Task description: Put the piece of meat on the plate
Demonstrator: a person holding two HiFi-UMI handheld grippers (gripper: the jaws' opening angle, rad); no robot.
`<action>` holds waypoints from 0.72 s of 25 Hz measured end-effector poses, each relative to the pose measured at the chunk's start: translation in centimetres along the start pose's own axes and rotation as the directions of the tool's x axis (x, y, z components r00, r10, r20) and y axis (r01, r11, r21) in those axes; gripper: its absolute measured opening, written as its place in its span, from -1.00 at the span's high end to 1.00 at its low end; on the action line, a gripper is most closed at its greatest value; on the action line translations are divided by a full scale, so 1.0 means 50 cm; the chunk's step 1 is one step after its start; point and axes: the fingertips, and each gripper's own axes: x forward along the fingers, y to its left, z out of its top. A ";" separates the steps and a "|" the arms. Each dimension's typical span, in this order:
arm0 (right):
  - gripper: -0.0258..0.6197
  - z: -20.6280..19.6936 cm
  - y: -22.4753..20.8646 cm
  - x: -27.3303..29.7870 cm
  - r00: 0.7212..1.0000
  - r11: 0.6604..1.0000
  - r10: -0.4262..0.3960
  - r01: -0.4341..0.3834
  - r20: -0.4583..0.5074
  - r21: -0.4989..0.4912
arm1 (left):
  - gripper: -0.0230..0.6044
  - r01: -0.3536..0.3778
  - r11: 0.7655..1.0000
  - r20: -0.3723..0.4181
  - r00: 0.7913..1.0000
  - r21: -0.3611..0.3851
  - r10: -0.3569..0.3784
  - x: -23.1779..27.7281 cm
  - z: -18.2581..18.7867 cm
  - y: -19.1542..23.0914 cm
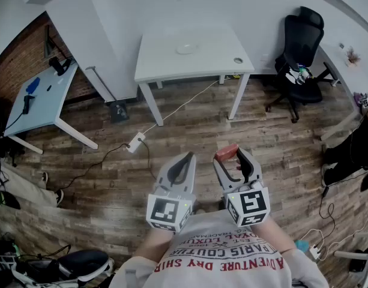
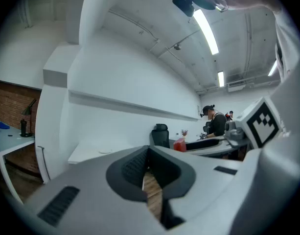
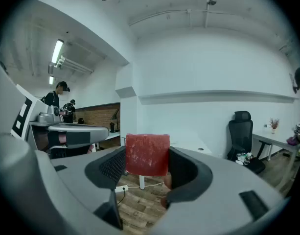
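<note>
A red, block-shaped piece of meat (image 1: 226,152) sits between the jaws of my right gripper (image 1: 232,155), which is shut on it; in the right gripper view the meat (image 3: 147,154) fills the gap between the pads. My left gripper (image 1: 184,160) hangs beside it, shut and empty, with its tips nearly touching (image 2: 149,151). From the left gripper view the meat (image 2: 179,144) shows at the end of the right gripper (image 2: 223,142). The white plate (image 1: 187,48) lies on a white table (image 1: 171,65) far ahead, well apart from both grippers.
A small round ring (image 1: 238,60) lies at the table's right corner. A black office chair (image 1: 301,47) stands at the right, a light blue desk (image 1: 39,98) at the left. A power strip with cable (image 1: 136,141) lies on the wooden floor before the table.
</note>
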 end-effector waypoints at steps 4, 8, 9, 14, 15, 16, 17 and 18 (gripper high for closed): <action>0.07 -0.013 0.004 0.013 0.999 1.000 -0.011 0.011 -0.031 0.006 | 0.91 0.005 1.000 -0.002 1.000 0.001 -0.005 -0.002 -0.003 0.009; 0.06 -0.012 0.005 0.025 0.999 1.000 -0.011 0.011 -0.039 0.007 | 0.91 0.003 1.000 -0.014 1.000 -0.006 -0.003 0.001 -0.008 0.022; 0.06 -0.013 0.006 0.028 0.999 1.000 -0.011 0.011 -0.040 0.005 | 0.91 0.002 1.000 -0.018 1.000 -0.008 -0.002 0.001 -0.011 0.025; 0.07 -0.017 0.006 0.039 0.999 0.998 -0.020 0.023 -0.050 0.058 | 0.91 -0.008 1.000 -0.027 1.000 -0.023 0.008 -0.005 -0.022 0.040; 0.07 -0.017 0.006 0.041 0.999 0.997 -0.012 0.016 -0.050 0.071 | 0.91 -0.011 1.000 -0.028 1.000 -0.028 0.011 -0.005 -0.025 0.044; 0.07 -0.018 0.006 0.045 0.999 0.997 -0.001 0.005 -0.049 0.074 | 0.91 -0.015 0.999 -0.030 0.999 -0.033 0.014 -0.004 -0.028 0.047; 0.07 -0.020 0.008 0.050 0.999 0.998 0.011 -0.007 -0.049 0.068 | 0.91 -0.018 0.999 -0.033 0.999 -0.038 0.017 -0.002 -0.032 0.051; 0.07 -0.023 0.010 0.055 0.998 0.998 0.021 -0.018 -0.051 0.058 | 0.91 -0.021 0.999 -0.036 0.999 -0.045 0.019 0.000 -0.038 0.055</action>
